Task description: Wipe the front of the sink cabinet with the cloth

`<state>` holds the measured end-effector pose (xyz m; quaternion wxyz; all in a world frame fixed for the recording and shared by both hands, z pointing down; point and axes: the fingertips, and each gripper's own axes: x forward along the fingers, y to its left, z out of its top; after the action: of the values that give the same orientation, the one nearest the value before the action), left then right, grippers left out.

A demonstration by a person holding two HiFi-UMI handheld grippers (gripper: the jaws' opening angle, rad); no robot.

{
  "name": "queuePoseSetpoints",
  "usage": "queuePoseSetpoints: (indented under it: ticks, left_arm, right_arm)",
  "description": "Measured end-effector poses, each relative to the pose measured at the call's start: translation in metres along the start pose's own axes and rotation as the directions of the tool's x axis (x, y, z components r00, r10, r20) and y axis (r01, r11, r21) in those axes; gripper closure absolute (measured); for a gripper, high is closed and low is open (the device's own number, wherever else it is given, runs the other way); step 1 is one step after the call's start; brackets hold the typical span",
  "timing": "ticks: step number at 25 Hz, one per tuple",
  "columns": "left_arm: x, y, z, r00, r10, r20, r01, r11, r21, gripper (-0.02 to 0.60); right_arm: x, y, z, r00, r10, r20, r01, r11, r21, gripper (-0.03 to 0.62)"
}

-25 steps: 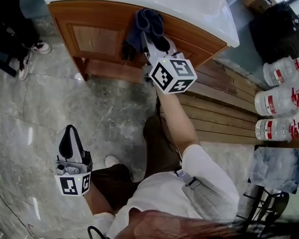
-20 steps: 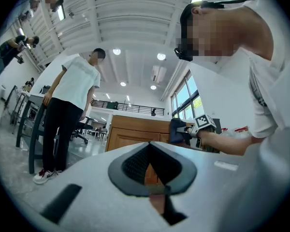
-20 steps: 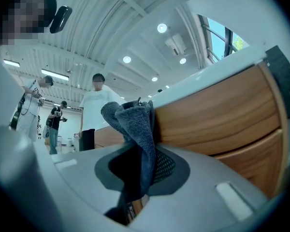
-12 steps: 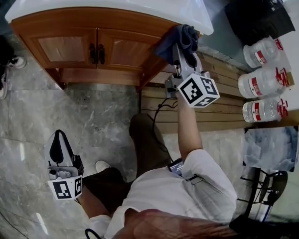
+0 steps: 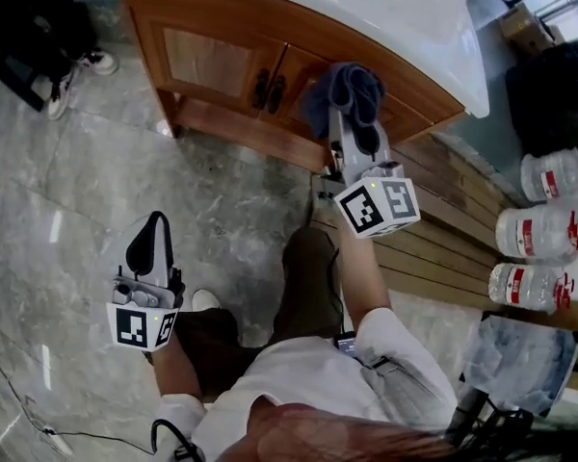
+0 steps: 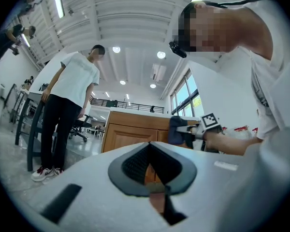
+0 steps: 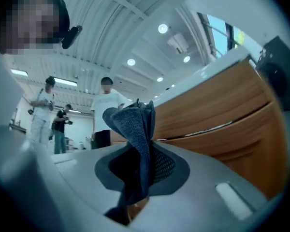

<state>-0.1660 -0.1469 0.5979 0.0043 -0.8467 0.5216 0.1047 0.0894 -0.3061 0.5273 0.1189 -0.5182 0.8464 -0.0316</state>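
Observation:
The wooden sink cabinet (image 5: 207,61) with a white top stands at the top of the head view. My right gripper (image 5: 354,128) is shut on a dark blue cloth (image 5: 342,89), which is bunched against the right-hand door, just right of the two dark handles (image 5: 268,89). In the right gripper view the cloth (image 7: 135,129) stands up between the jaws, with the cabinet front (image 7: 222,115) close behind it. My left gripper (image 5: 150,243) hangs low over the floor, well away from the cabinet, shut with nothing in it. The left gripper view (image 6: 151,153) looks toward the cabinet (image 6: 130,132).
A slatted wooden platform (image 5: 443,229) lies right of the cabinet, with large water bottles (image 5: 549,176) and a black bag (image 5: 559,85) beyond it. A bystander's shoes (image 5: 77,70) are at the cabinet's left; that person (image 6: 70,110) stands nearby. Grey marble floor (image 5: 67,210) lies below.
My right gripper has carried the cloth from the cabinet's right corner leftward onto the right-hand door. The head view has shifted. The left gripper stays low and shut.

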Motion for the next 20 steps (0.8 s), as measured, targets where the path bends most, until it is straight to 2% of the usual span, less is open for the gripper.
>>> queuePoseSetpoints:
  ticks: [3,6,10,13,16,20]
  left_arm:
    - [-0.008,0.007,0.002,1.000,0.025,0.015,-0.025,1.000,0.002,0.580]
    - [-0.013,0.013,0.007,0.999,0.045,0.031,-0.045,0.999,0.006,0.580]
    - [-0.021,0.019,0.011,0.997,0.072,0.041,-0.073,0.997,0.020,0.580]
    - [-0.026,0.024,0.015,0.995,0.085,0.046,-0.087,0.996,0.035,0.580]
    - [-0.032,0.027,0.018,0.994,0.093,0.051,-0.096,0.994,0.046,0.580]
    - [-0.042,0.032,0.022,0.993,0.103,0.051,-0.106,0.993,0.057,0.580]
  right_arm:
    - [0.082,0.078,-0.047,0.984,0.172,-0.047,-0.167,0.982,0.088,0.531]
    - [0.148,0.138,-0.093,0.960,0.246,-0.130,-0.233,0.966,0.113,0.531]
    - [0.207,0.175,-0.143,0.955,0.183,-0.232,-0.181,0.983,0.034,0.531]
    - [0.234,0.188,-0.164,0.956,0.123,-0.266,-0.136,0.990,-0.032,0.531]
    - [0.253,0.192,-0.177,0.959,0.076,-0.273,-0.097,0.993,-0.064,0.531]
    - [0.252,0.171,-0.174,0.971,0.008,-0.238,-0.027,0.997,-0.079,0.531]
